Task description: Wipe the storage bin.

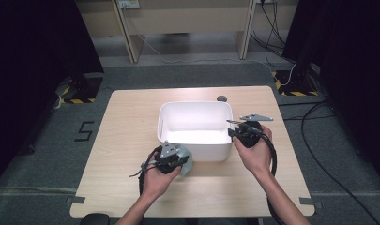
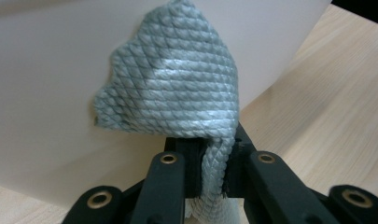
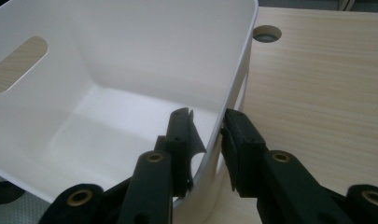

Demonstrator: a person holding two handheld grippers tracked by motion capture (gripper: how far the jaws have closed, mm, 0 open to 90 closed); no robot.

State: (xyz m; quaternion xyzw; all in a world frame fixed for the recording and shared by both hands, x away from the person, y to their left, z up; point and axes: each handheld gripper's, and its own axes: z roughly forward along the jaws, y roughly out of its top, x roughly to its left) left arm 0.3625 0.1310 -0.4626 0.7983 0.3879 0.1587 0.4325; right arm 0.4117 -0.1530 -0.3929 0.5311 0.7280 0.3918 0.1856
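Holding a grey woven cloth [image 2: 172,88] pinched in the left gripper [image 1: 171,158], right up against the near wall of the white plastic bin [image 1: 195,151] mid-desk. Right gripper [image 3: 206,135] straddles the bin's right rim, steadying it. Cloth's not in yet, probably next.

Bright overhead glare, dark corners
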